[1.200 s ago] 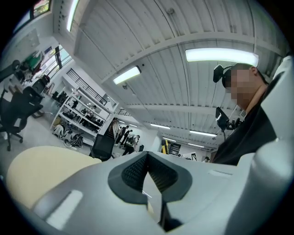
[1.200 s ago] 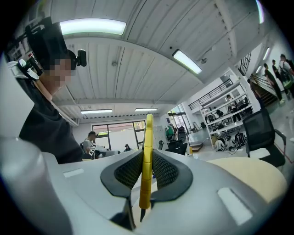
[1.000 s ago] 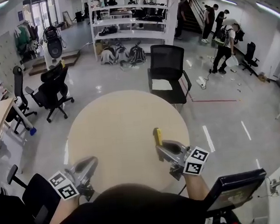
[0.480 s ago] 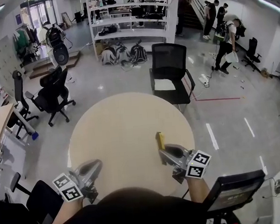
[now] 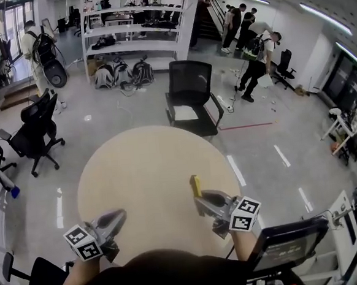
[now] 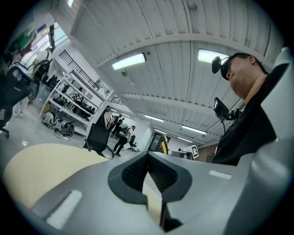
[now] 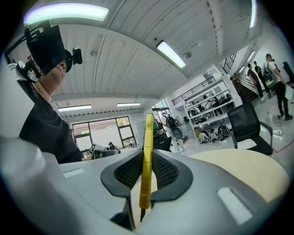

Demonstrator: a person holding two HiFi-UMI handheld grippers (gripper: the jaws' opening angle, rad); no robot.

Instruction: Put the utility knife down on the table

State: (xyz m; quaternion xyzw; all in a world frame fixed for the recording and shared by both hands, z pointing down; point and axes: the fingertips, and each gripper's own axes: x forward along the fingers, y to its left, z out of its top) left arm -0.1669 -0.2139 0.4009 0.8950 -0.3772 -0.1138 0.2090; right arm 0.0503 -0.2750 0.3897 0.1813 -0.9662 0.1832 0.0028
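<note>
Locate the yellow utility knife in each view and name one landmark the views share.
Head view: utility knife lower centre-right, sticking forward out of the right claw.
Left gripper view: not in it.
Right gripper view: utility knife dead centre, upright, clamped in the right claw.
Shared landmark: the round beige table, in all three views.

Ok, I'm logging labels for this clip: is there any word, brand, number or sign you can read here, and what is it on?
No readable text anywhere.
Marker cubes on the left gripper and right gripper: black-and-white square patterns only, no letters or digits.
Utility knife: plain yellow body, no brand visible.
Shelves and far walls: any print is too small to read.
</note>
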